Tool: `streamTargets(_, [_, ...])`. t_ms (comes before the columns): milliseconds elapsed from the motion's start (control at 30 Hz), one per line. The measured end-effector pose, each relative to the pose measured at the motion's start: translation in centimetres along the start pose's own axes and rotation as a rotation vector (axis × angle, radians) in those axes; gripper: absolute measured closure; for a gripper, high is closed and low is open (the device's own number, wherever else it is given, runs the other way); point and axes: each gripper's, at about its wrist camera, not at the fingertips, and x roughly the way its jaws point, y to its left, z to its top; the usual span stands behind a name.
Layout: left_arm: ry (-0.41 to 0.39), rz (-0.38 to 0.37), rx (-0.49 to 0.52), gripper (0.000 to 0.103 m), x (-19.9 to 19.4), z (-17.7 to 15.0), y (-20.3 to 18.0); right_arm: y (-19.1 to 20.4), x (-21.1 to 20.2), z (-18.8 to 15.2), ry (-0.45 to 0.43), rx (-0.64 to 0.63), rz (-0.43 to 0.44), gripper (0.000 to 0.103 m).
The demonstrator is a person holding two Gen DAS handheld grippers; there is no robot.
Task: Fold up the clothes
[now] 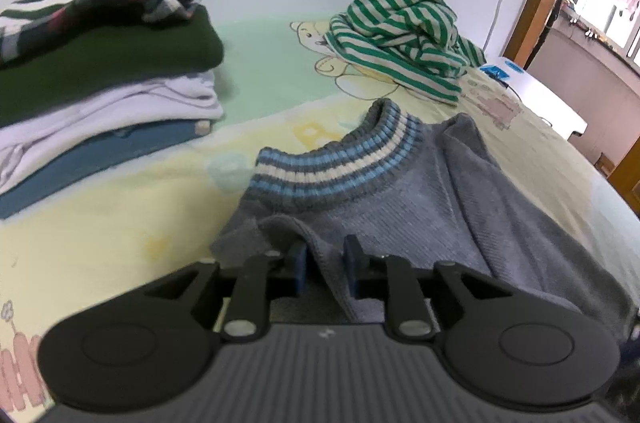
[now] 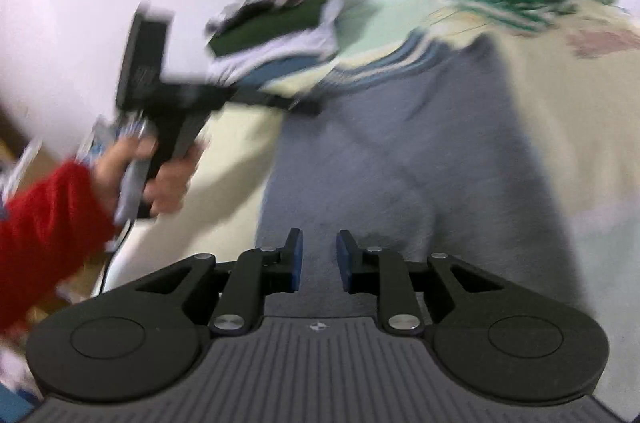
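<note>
Left hand-held gripper (image 1: 325,265): jaws slightly parted around a fold of grey sweater (image 1: 400,207) lying on the bed (image 1: 100,235) just ahead; not clamped. Right hand-held gripper (image 2: 319,259): narrowly parted, empty, above the sweater (image 2: 400,159). Soft, light knit; best gripped at hem or shoulders.

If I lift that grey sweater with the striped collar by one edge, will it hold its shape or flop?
The grey sweater will probably flop: its knit already lies in soft folds on the bedsheet. The ribbed striped collar stands up a little, so it may hold shape slightly better. The fuzzy knit seems unlikely to slip from a grip.
</note>
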Motion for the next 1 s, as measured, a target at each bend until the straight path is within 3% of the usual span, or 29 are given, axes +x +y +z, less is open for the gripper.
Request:
streamTargets(67, [0.002,0.015,0.023,0.079,0.3,0.0,-0.4,0.0,1.3,-0.2,0.006,-0.032,-0.037,0.089])
streamTargets(167, [-0.005,0.038,0.065,0.076,-0.5,0.1,-0.7,-0.1,1.4,0.2,0.011,-0.051,-0.079,0.086])
streamTargets(267, [-0.020,0.096,0.136,0.059,-2.3,0.1,-0.8,0.8,-0.3,-0.2,0.019,-0.075,0.001,0.083])
streamTargets(333, [-0.026,0.147,0.194,0.057,-3.4,0.2,-0.9,1.9,-0.4,-1.0,0.060,-0.109,0.042,0.081])
streamTargets(400, [-0.051,0.159,0.208,0.058,-4.6,0.3,-0.8,3.1,0.2,-2.1,0.095,-0.177,0.019,0.075])
streamTargets(500, [-0.097,0.105,0.179,0.064,-6.1,0.5,-0.8,4.0,0.5,-3.1,0.053,-0.263,-0.036,0.075])
streamTargets(600, [-0.092,0.039,0.187,0.064,-5.3,0.2,-2.3,4.0,0.7,-3.1,0.037,-0.232,-0.053,0.075])
streamTargets(700, [-0.045,0.028,0.203,0.064,-2.7,-0.6,-3.6,3.9,0.3,-2.9,0.018,-0.203,-0.082,0.089])
streamTargets(800, [-0.006,0.056,0.195,0.063,-0.6,-1.6,-3.4,2.8,-0.6,-1.7,-0.058,-0.150,-0.122,0.089])
streamTargets(933, [-0.038,0.030,0.140,0.059,-0.4,-1.8,-2.0,0.4,0.6,0.7,-0.106,-0.070,-0.150,0.089])
streamTargets(1000, [-0.055,0.019,0.110,0.058,-0.2,-1.7,-1.6,-0.6,1.8,0.9,-0.093,-0.076,-0.210,0.094])
